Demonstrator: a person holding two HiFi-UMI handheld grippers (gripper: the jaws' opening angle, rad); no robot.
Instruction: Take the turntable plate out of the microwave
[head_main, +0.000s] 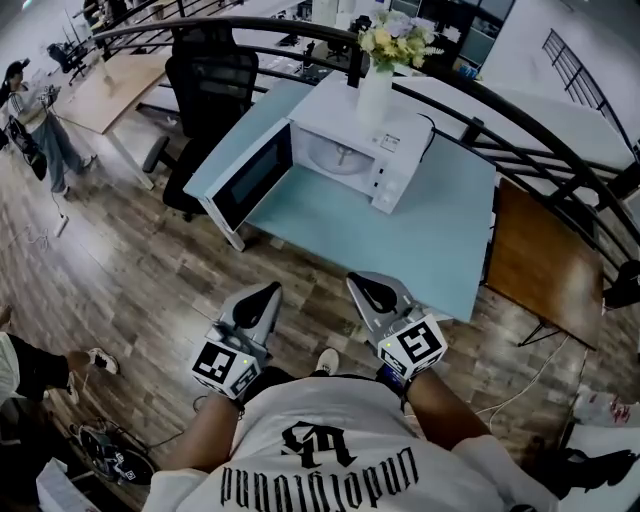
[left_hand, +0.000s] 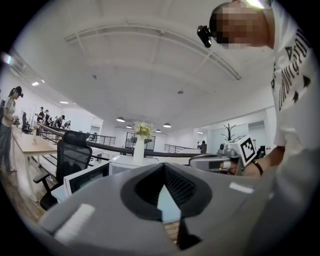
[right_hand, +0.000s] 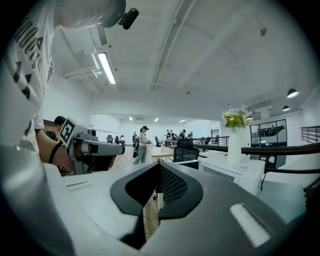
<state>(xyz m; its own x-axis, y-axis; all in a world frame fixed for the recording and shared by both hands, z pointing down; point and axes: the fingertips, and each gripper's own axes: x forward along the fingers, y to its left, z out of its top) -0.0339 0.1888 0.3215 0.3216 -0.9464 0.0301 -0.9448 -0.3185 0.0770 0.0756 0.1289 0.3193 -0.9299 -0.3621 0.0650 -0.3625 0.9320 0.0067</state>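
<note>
- Whitish and round, the turntable plate (head_main: 340, 156) is lying flat inside the open cavity of the white microwave (head_main: 398, 150), with nothing touching it.
- Hanging wide open to the left, the microwave door (head_main: 250, 178) is showing its dark window.
- On the microwave's top, a white vase (head_main: 374, 92) of flowers is standing upright.
- Under the microwave, a light blue table (head_main: 420, 250) is bearing it at its far part.
- Near the table's near edge, the right gripper (head_main: 366, 284) is pointing towards the microwave but staying well apart from it. Its jaws are pressing together with nothing between them.
- Just left of it, the left gripper (head_main: 264, 292) is hovering over the wood floor (head_main: 150, 270), jaws likewise closed and empty.
- At the far left of the table, a black office chair (head_main: 207, 80) is standing.
</note>
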